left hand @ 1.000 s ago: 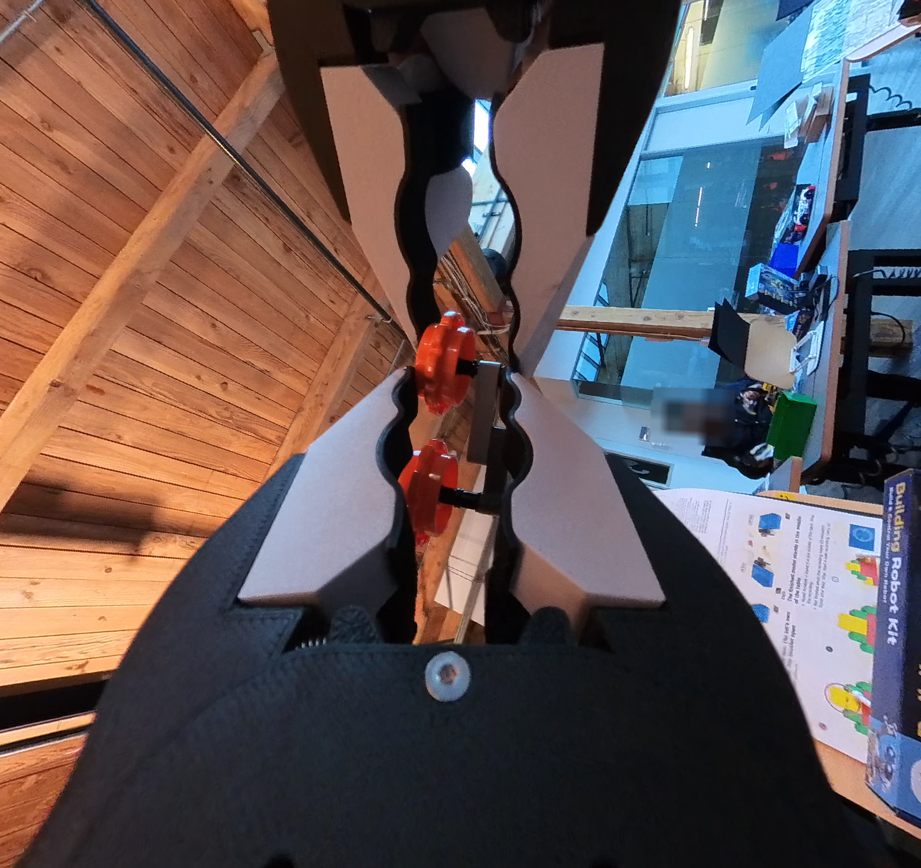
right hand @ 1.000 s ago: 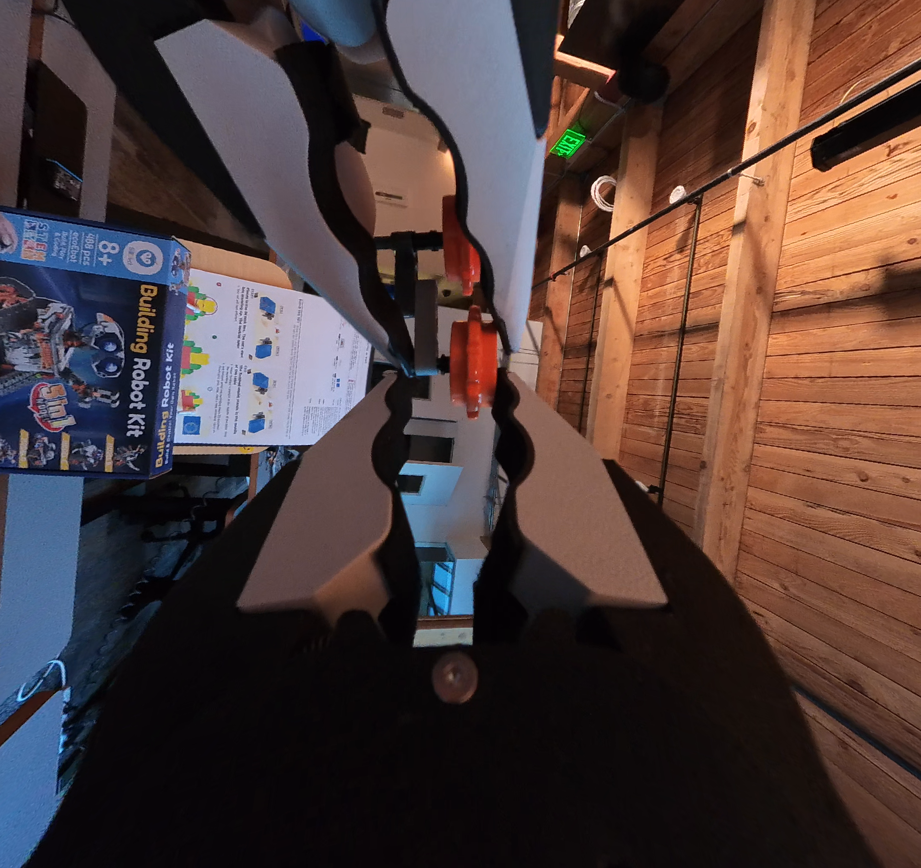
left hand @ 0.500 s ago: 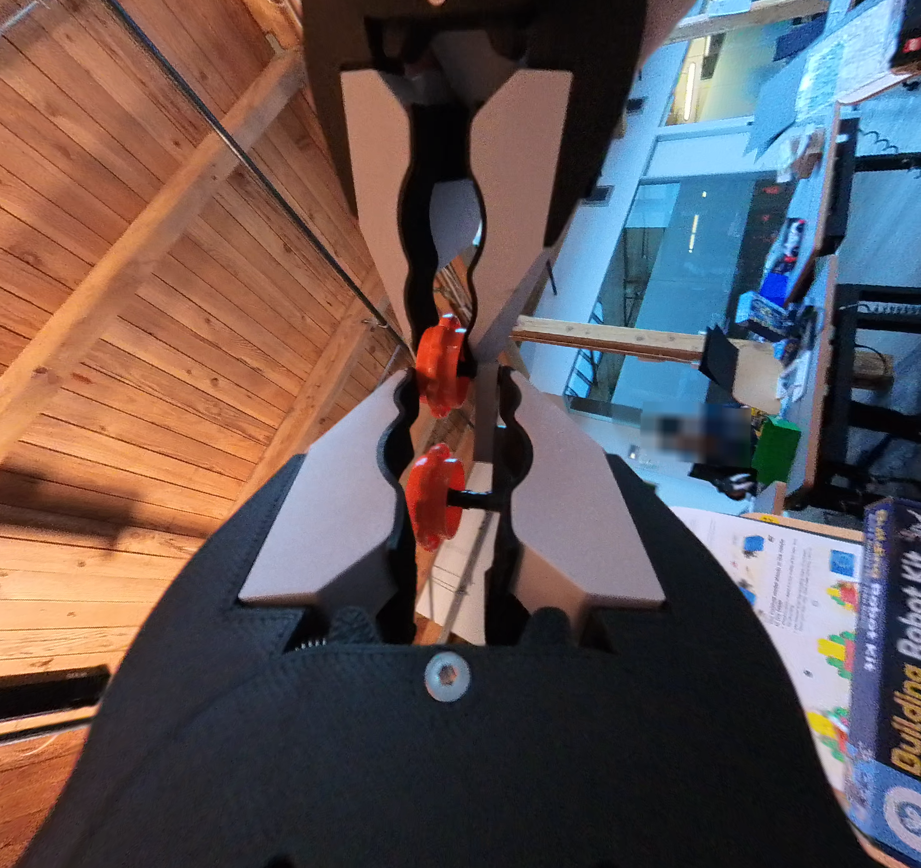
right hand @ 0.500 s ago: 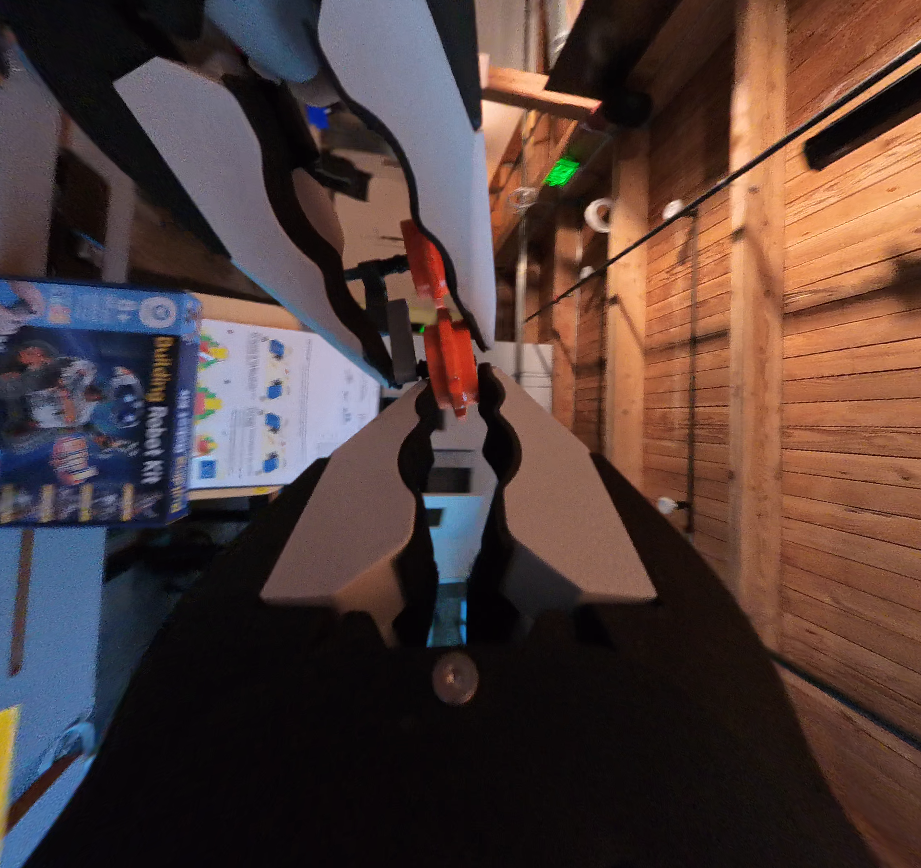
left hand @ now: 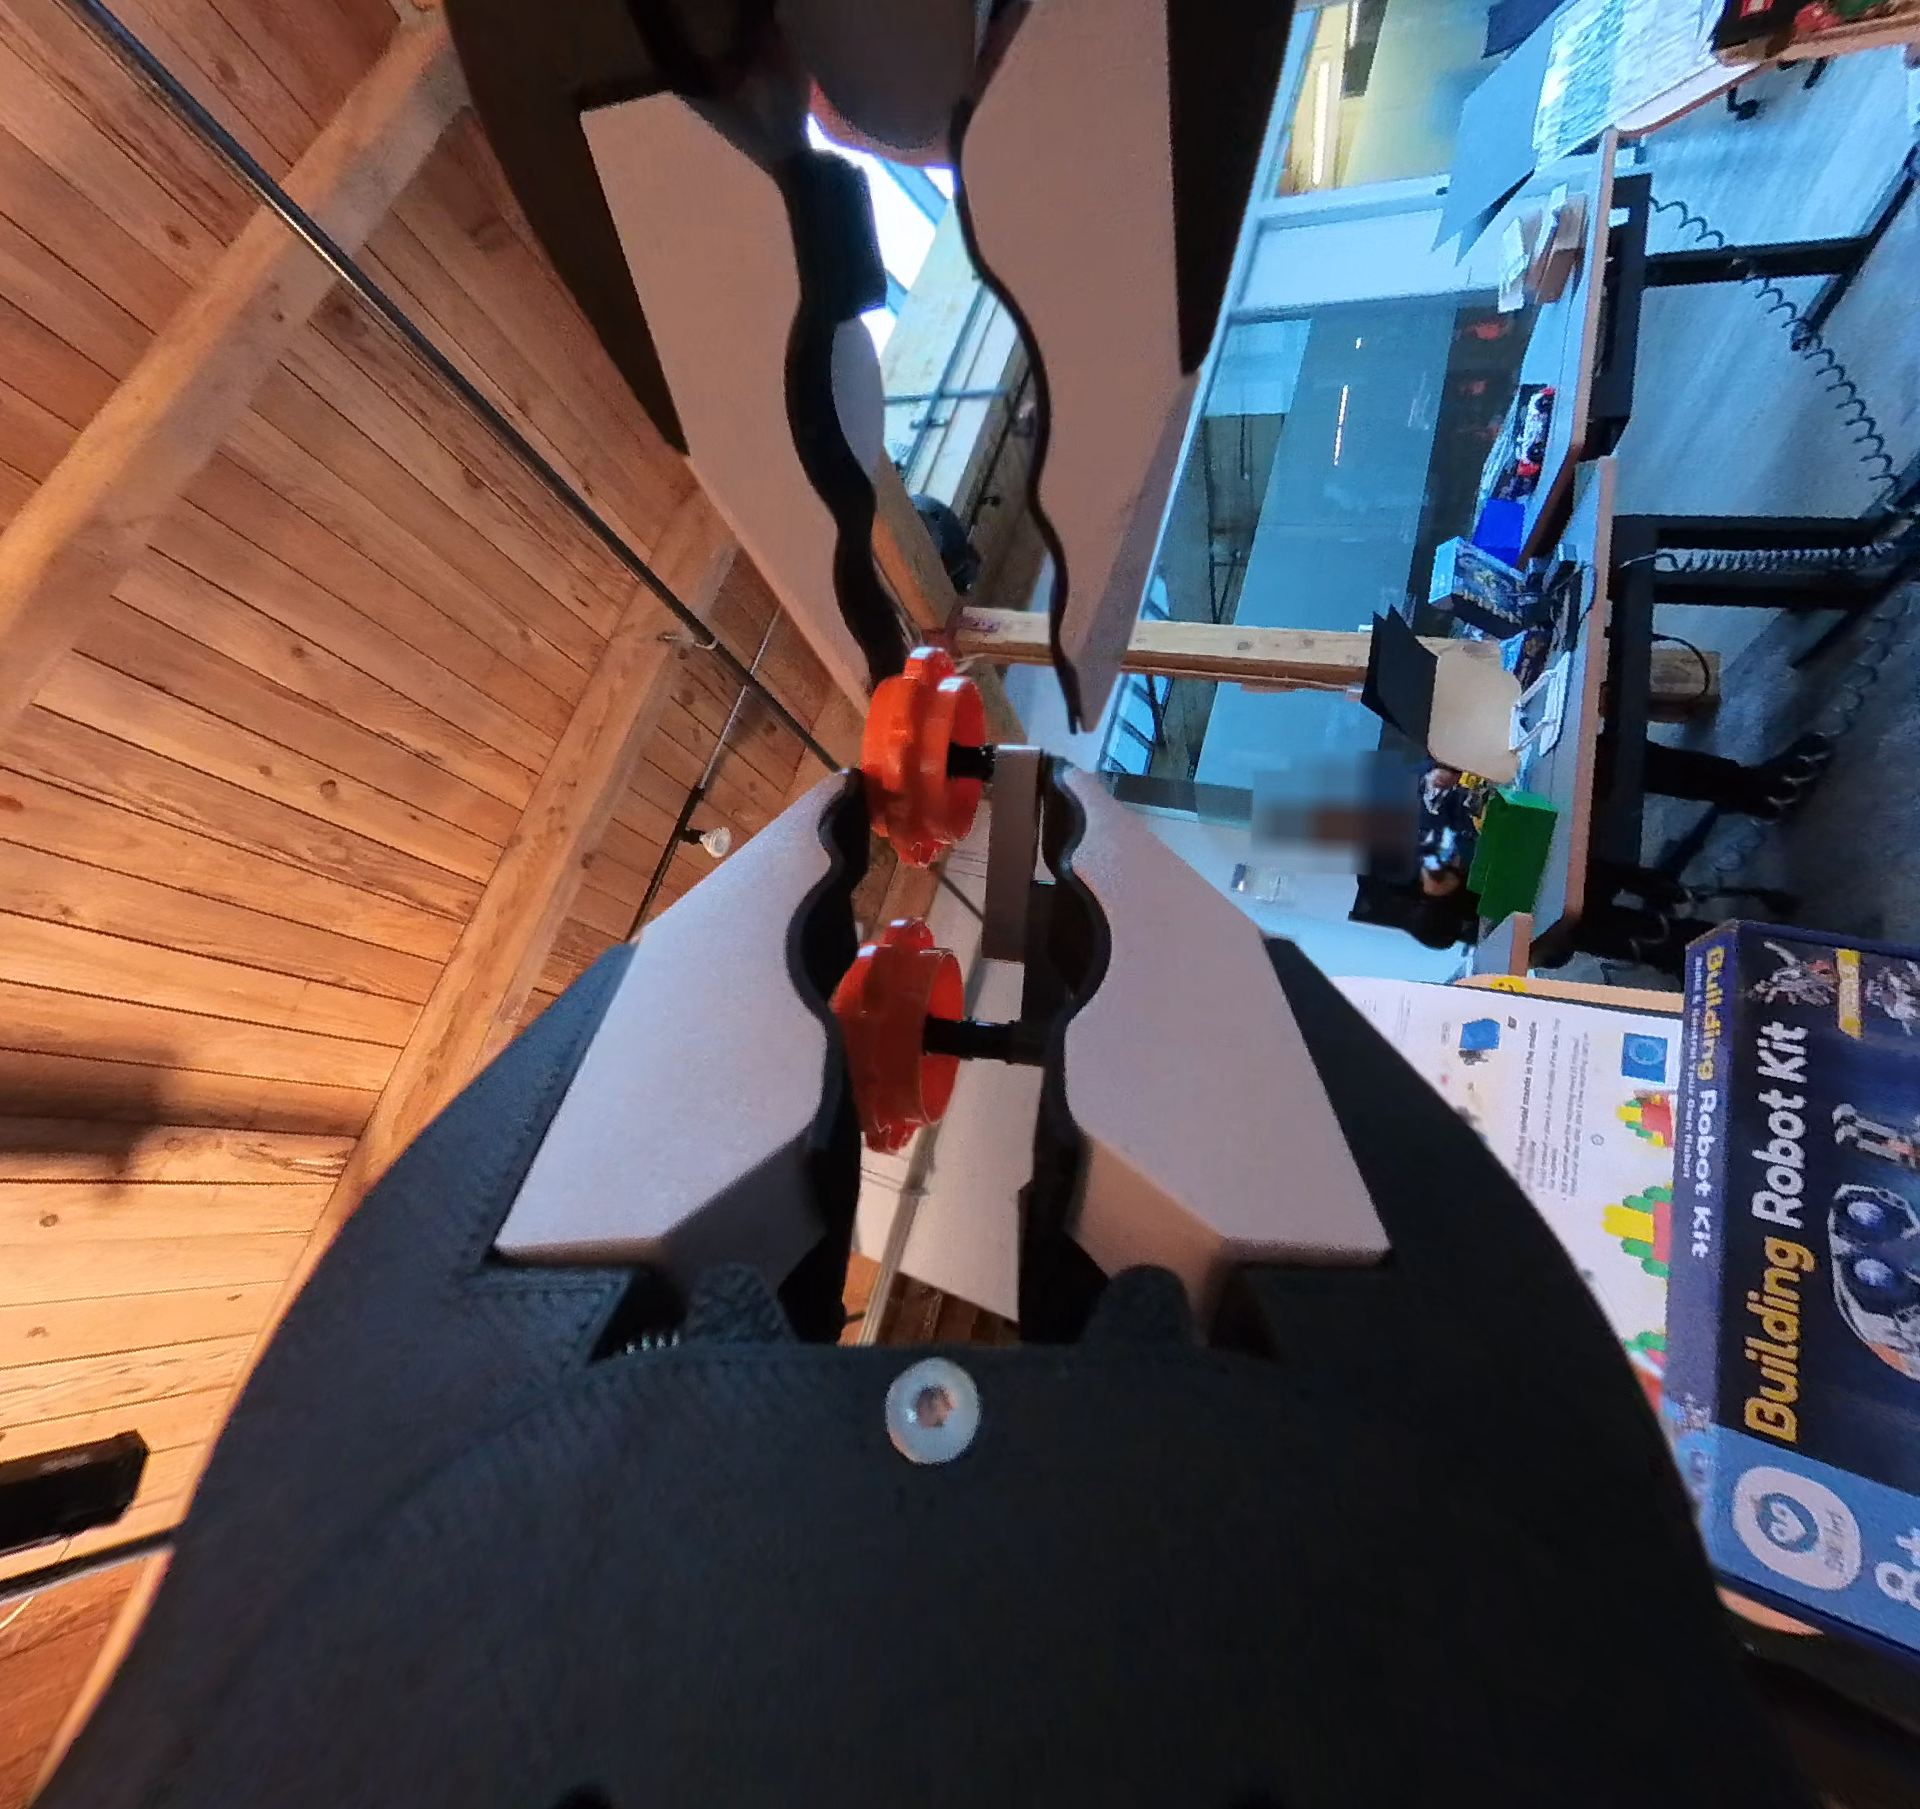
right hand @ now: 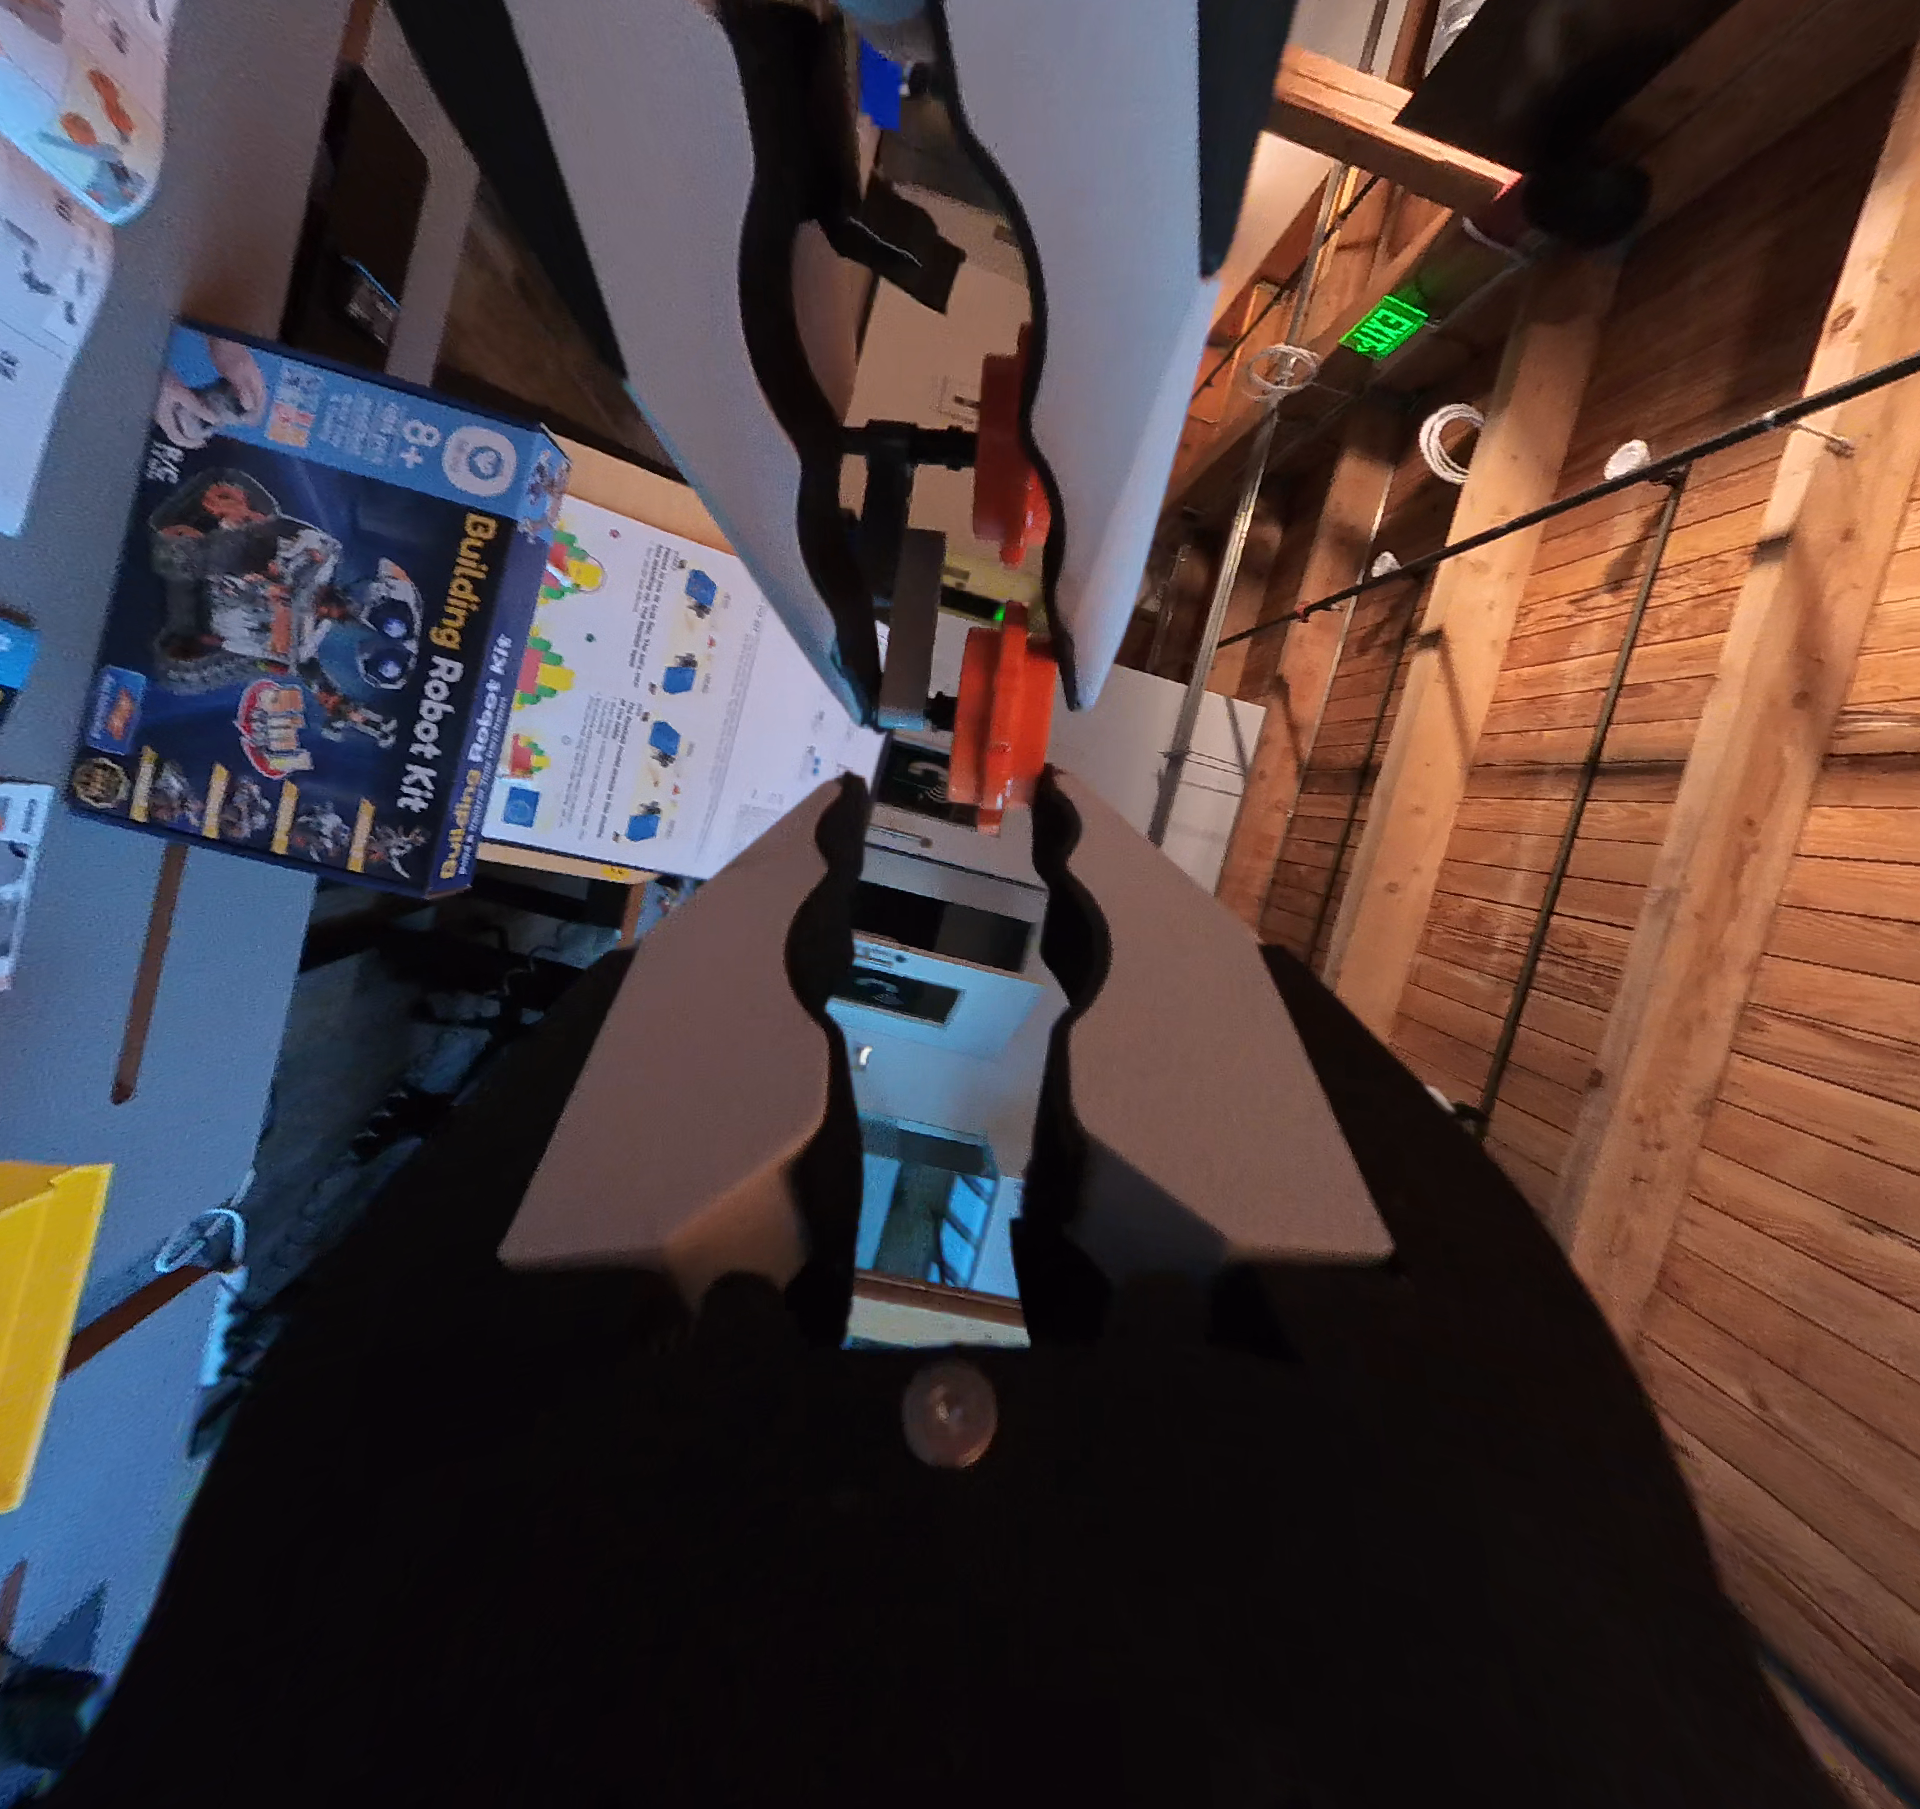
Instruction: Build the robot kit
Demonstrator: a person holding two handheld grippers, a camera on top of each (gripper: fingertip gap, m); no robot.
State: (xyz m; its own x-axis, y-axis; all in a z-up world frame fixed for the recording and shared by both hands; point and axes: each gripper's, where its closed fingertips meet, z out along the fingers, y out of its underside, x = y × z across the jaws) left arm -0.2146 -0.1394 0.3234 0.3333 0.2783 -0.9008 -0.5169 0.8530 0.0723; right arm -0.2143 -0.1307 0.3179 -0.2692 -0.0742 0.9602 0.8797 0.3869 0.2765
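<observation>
- The gear piece (left hand: 940,886), a grey bar with two orange gears on black axles, sits clamped between the left gripper (left hand: 951,793) fingers, reaching to their tips.
- The right gripper (right hand: 945,788) faces it tip to tip, jaws parted with a gap; the front gear (right hand: 997,715) lies just beyond its tips, and I cannot tell whether they touch.
- Both tools are held aloft and rolled sideways, pointing at each other.
- Only the left view shows far desks (left hand: 1579,377) and a green block (left hand: 1512,850).
- Only the right view shows a green sign (right hand: 1387,325) and a yellow bin (right hand: 47,1323).
- Both show the blue box (right hand: 312,616), sheet (right hand: 675,689) and plank wall (left hand: 260,668).
</observation>
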